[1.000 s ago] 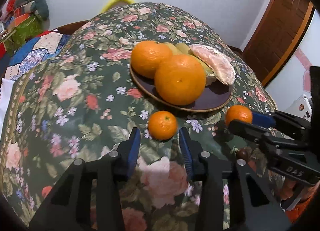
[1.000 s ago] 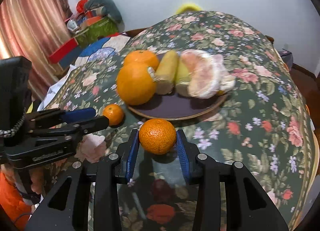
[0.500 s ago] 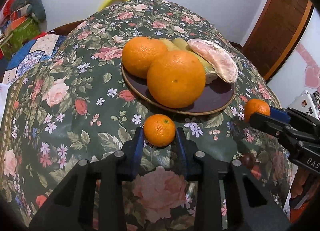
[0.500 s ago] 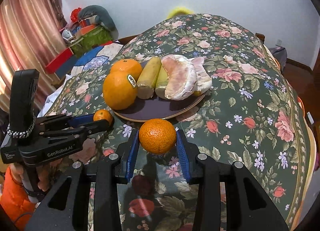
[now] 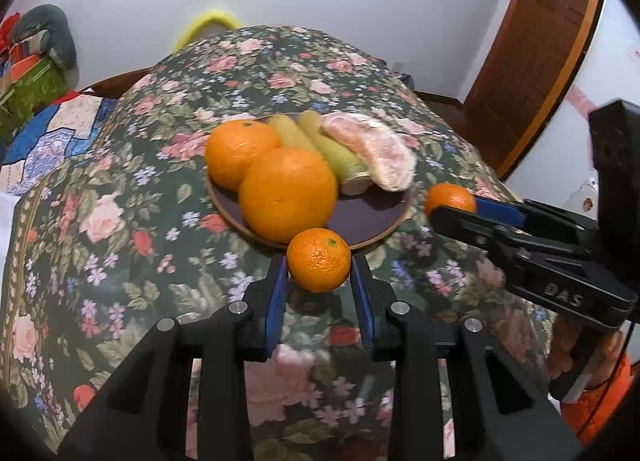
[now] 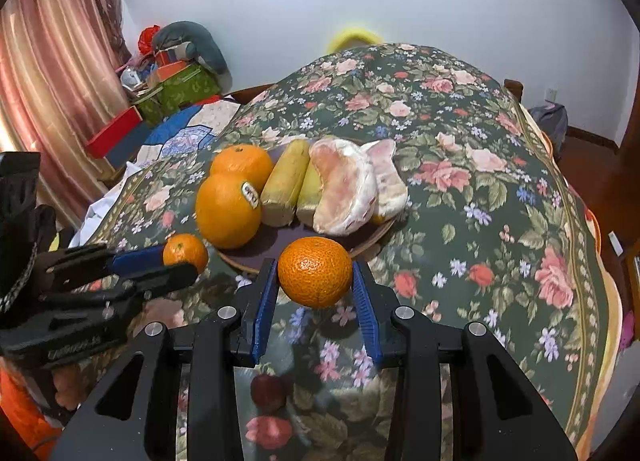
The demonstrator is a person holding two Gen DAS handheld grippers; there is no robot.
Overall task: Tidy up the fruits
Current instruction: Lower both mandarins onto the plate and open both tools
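A dark purple plate point(image 5: 376, 215) on the floral tablecloth holds two big oranges point(image 5: 288, 193), two yellow-green fruits point(image 5: 336, 153) and peeled pomelo segments point(image 5: 376, 157). My left gripper point(image 5: 319, 273) is shut on a small mandarin point(image 5: 319, 260), held above the cloth at the plate's near rim. My right gripper point(image 6: 315, 281) is shut on a larger mandarin point(image 6: 315, 272), also lifted near the plate's point(image 6: 276, 237) front edge. Each gripper shows in the other's view: the right gripper point(image 5: 452, 207) to the right of the plate, the left gripper point(image 6: 180, 261) to its left.
The round table point(image 6: 500, 197) drops away at its edges on all sides. A patchwork blanket point(image 6: 192, 129) and boxes point(image 6: 176, 89) lie at the far left, a curtain point(image 6: 52, 73) beyond them. A wooden door point(image 5: 536, 45) stands at the far right.
My left gripper closed on the small mandarin and lifted it off the cloth. Both grippers rose and pulled back a little with their mandarins.
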